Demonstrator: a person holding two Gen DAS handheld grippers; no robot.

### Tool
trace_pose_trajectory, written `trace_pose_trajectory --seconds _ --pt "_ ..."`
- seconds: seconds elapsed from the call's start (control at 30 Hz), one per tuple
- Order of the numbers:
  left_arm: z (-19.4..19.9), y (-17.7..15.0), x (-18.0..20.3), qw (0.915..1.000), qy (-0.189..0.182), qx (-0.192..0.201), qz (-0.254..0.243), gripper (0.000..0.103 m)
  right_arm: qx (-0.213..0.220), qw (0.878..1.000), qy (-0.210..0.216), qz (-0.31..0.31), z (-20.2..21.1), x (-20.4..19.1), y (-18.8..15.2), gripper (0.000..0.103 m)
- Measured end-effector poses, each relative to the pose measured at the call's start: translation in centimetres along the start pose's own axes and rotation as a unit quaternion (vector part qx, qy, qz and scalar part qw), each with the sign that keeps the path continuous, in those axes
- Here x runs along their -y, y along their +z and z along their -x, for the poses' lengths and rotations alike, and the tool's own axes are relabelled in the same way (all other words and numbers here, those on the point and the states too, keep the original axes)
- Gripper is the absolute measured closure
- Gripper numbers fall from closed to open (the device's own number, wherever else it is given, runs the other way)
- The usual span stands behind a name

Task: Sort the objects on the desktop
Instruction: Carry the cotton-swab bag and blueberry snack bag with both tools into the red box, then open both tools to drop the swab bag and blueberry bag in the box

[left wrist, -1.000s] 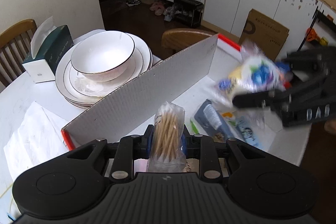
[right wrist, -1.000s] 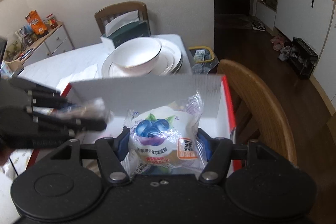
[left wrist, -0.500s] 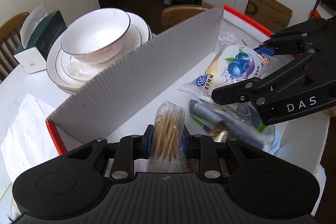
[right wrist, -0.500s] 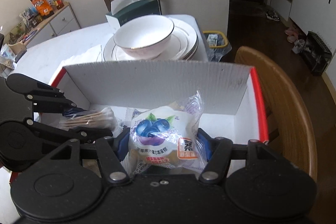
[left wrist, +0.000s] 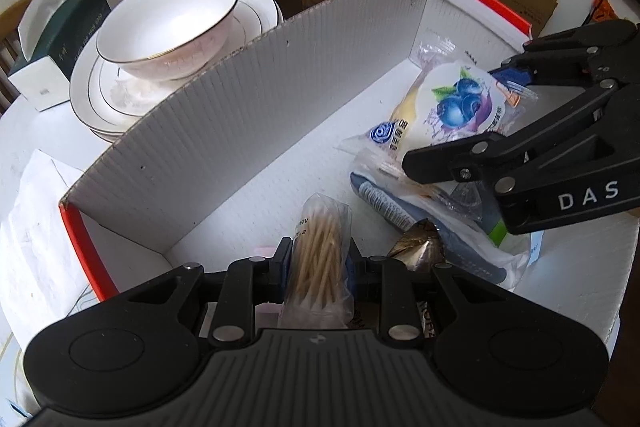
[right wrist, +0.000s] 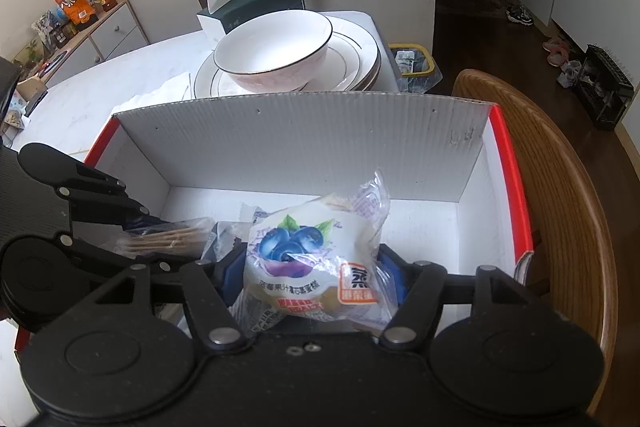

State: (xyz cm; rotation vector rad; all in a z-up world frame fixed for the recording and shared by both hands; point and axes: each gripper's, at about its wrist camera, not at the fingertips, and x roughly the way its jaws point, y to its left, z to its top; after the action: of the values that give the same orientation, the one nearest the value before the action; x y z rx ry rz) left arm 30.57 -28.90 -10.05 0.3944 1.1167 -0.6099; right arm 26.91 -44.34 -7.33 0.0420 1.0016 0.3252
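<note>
Both pkts lower in box [left wrist: 248, 131], gold cone [left wrist: 418, 247] left-view only

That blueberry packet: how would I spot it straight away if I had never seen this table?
Find the white cardboard box with red edges, in front of the stacked plates. Over its floor, the right claw grips a clear-wrapped snack packet. Only it has blueberries printed on it; the neighbouring pack holds thin wooden sticks.

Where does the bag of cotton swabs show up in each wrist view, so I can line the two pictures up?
Left wrist: bag of cotton swabs at bottom centre, clamped upright between the left gripper jaws, over the box floor.
Right wrist: the same bag at middle left, lying sideways in the left gripper reaching in from the left edge.
Shared landmark: the white bowl stacked on plates beyond the box's tall wall.
</note>
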Motion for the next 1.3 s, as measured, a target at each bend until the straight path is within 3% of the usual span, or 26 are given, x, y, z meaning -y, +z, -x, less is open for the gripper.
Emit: trace_pose_trajectory --seconds 0.3,0.63,0.93,1.0,1.03,1.07,1.3 --pt "0.8 -0.7 -0.1 0.9999 -0.005 0.012 0.008 0.078 0.0 1.0 -0.006 -0.002 0.4 0.4 -0.1 0.032" --pt "2.5 -1.7 0.0 0.9989 -0.004 0.042 0.017 0.077 0.005 1.0 -0.004 0.024 2.1 -0.5 -0.8 0.017" --pt "4.6 -2.3 0.0 0.9969 -0.004 0.073 0.031 0.076 0.009 1.0 0.0 0.022 3.9 -0.8 -1.8 0.012" --pt "5.1 -2.6 -0.2 0.9962 -0.004 0.078 0.039 0.056 0.012 1.0 -0.001 0.022 4.4 -1.0 -1.9 0.012" --pt "5.5 -2.9 -0.3 0.9957 -0.005 0.083 0.041 0.034 0.016 1.0 0.0 0.021 4.7 -1.0 -2.0 0.009" --pt "5.8 -3.2 -0.4 0.9949 -0.006 0.091 0.042 0.027 0.021 1.0 0.001 0.021 5.0 -1.1 -2.1 0.007" --pt "7.7 -4.2 -0.4 0.9921 -0.009 0.114 0.052 0.027 0.039 0.999 0.009 0.027 6.7 -2.4 -2.3 0.004"
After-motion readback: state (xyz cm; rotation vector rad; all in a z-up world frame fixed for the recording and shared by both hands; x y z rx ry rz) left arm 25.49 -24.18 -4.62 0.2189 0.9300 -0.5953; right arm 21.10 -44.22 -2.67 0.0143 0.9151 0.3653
